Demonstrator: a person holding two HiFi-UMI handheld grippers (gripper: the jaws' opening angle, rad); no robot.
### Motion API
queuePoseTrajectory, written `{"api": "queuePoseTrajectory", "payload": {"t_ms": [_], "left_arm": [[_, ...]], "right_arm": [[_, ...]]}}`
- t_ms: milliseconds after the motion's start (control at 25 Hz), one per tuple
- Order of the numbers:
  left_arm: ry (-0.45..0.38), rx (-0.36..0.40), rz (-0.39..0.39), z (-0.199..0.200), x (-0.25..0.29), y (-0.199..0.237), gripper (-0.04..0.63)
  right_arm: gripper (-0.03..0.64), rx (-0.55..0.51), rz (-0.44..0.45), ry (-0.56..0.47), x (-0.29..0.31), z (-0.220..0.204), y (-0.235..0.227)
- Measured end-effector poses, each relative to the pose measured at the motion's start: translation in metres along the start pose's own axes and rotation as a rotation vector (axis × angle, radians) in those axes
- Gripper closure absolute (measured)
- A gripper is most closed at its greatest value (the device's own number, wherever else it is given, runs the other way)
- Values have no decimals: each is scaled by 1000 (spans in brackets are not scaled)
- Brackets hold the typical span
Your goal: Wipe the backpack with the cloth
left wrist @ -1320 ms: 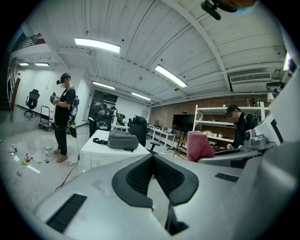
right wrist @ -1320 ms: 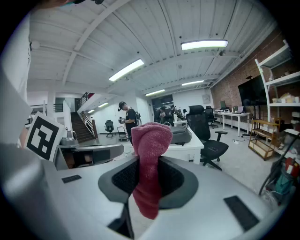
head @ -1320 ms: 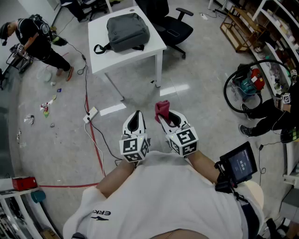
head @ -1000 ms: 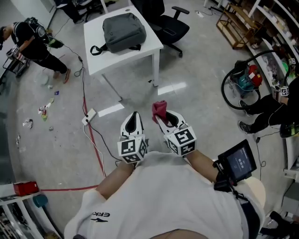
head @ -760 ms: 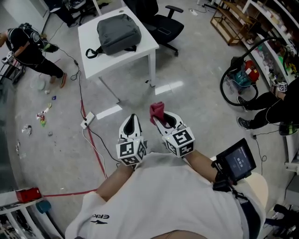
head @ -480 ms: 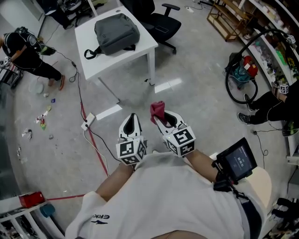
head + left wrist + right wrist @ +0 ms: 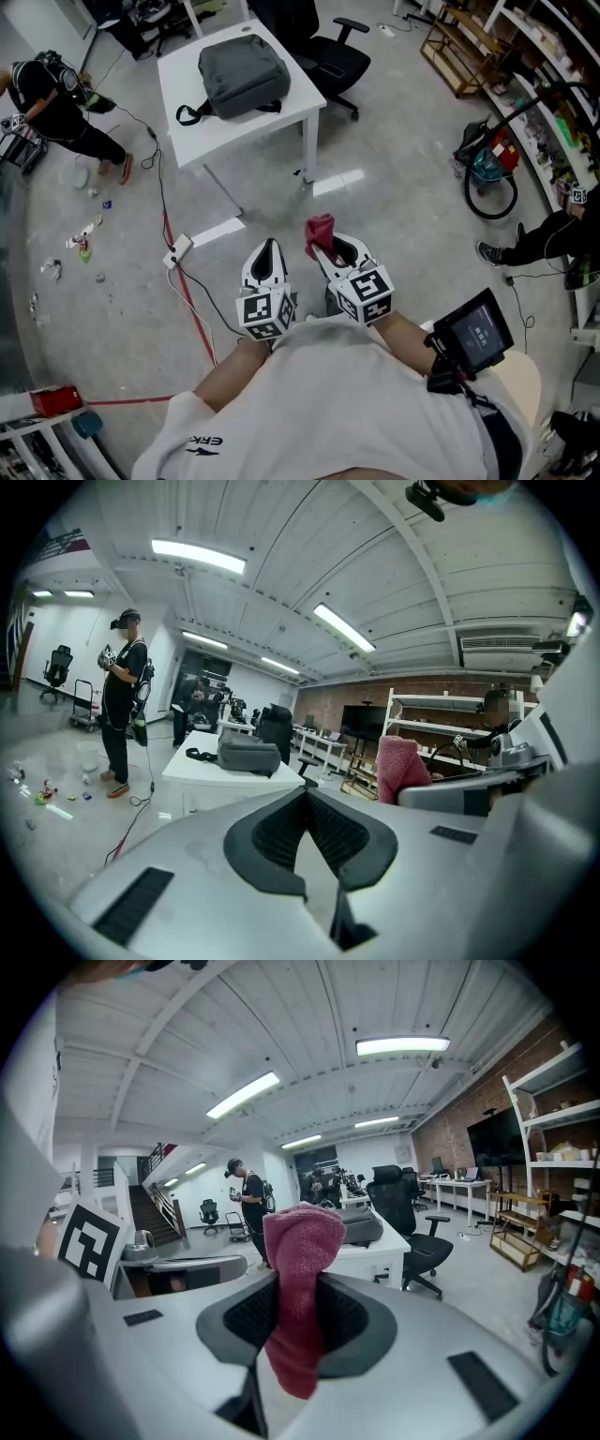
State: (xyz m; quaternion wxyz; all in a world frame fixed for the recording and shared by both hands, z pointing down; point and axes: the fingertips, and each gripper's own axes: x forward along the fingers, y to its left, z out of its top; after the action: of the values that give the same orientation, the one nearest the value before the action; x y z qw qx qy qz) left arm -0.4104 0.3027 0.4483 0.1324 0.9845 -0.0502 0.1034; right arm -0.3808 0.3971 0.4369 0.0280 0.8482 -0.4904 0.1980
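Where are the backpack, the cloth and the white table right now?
backpack (image 7: 246,75), head view, middle of its grey front panel.
cloth (image 7: 302,1241), right gripper view, bunched pink top above the jaws.
table (image 7: 246,129), head view, bare white top beside the backpack.

Grey backpack on a table, pink cloth in a gripper

The backpack (image 7: 246,75) lies flat on a white table (image 7: 220,136), with its black strap looped beside it. The cloth (image 7: 320,232), bunched and upright, is pinched between the right gripper's (image 7: 330,251) jaws, well apart from the backpack.
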Motion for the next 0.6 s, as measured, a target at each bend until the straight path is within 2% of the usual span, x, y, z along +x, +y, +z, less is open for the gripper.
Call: {"api": "queuePoseTrajectory", "payload": {"t_ms": [320,600], "left_arm": [[-17,8,49,16,50,19,592],[-20,19,65,36,106,11,592]], "right_arm": [[515,-19,47,-17,45,25,-30],[515,-2,67,-26,73,49,-79]]}}
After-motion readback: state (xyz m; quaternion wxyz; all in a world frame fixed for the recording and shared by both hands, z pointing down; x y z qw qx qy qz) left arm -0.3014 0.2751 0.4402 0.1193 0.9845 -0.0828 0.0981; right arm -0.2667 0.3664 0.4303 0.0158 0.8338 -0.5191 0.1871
